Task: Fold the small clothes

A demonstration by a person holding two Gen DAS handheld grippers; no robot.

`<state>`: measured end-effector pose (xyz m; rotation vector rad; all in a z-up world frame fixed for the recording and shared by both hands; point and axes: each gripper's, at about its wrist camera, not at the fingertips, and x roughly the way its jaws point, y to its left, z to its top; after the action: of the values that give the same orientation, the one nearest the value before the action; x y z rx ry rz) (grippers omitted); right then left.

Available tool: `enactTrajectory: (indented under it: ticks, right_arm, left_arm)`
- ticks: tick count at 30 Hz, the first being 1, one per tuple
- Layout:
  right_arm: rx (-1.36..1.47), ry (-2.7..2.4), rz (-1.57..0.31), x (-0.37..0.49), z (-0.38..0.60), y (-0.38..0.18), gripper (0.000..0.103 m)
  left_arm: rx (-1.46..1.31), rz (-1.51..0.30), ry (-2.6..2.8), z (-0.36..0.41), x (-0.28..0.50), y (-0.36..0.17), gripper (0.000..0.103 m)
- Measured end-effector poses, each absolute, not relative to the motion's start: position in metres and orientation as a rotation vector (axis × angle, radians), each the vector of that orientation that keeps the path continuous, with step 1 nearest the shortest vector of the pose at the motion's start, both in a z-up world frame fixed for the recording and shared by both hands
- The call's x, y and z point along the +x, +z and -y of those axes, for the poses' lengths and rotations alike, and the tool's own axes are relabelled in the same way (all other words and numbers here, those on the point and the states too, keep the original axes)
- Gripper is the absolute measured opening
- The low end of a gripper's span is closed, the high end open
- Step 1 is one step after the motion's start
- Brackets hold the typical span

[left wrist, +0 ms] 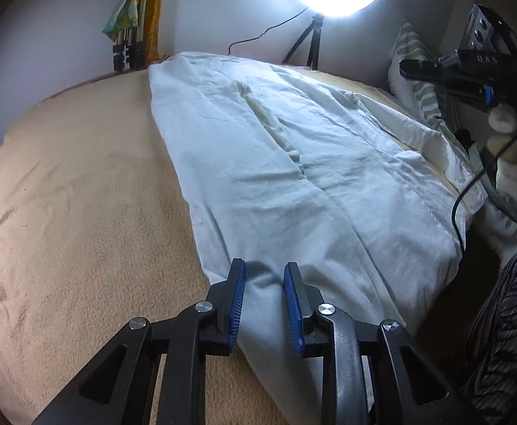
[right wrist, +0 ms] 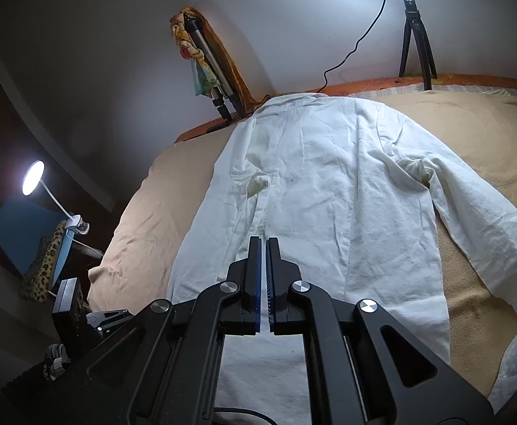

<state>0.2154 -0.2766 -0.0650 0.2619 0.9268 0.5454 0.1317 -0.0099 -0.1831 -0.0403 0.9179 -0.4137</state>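
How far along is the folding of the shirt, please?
Done: the shirt lies spread on the blanket, one sleeve already tucked across the body. In hand: nothing clearly; the left gripper is open at the hem, the right gripper nearly shut. Left: the outstretched sleeve and the body folds.

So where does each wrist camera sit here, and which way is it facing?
Left wrist: low at the shirt's near-left edge, looking up the blanket toward the ring light; open left tongs show.
Right wrist: over the hem, facing the collar and wall; shut right tongs show.
Shared: shirt, blanket, ring light, tripod.
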Motion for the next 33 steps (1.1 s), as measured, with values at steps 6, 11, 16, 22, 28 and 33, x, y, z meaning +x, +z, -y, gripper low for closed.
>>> enactTrajectory:
  ticks: [6, 11, 16, 22, 28, 33]
  right_arm:
    - [0.305, 0.478, -0.904, 0.215, 0.312, -0.062, 0.003]
    - [0.301, 0.349, -0.899, 0.216, 0.357, -0.072, 0.047]
    - [0.368, 0.233, -0.902, 0.218, 0.418, -0.081, 0.047]
    - [0.459, 0.110, -0.947, 0.226, 0.484, -0.103, 0.047]
    - [0.528, 0.032, -0.996, 0.243, 0.534, -0.133, 0.047]
    - [0.561, 0.092, -1.057, 0.262, 0.531, -0.160, 0.047]
  left_arm:
    - [-0.025, -0.889, -0.403, 0.015, 0.114, -0.171, 0.028]
    - [-0.047, -0.834, -0.462, 0.035, 0.114, -0.146, 0.042]
    - [-0.080, -0.822, -0.522, 0.055, 0.120, -0.131, 0.065]
    - [-0.054, -0.853, -0.579, 0.084, 0.133, -0.130, 0.065]
    - [0.002, -0.863, -0.617, 0.112, 0.147, -0.127, 0.065]
    - [0.025, -0.864, -0.638, 0.127, 0.158, -0.128, 0.065]
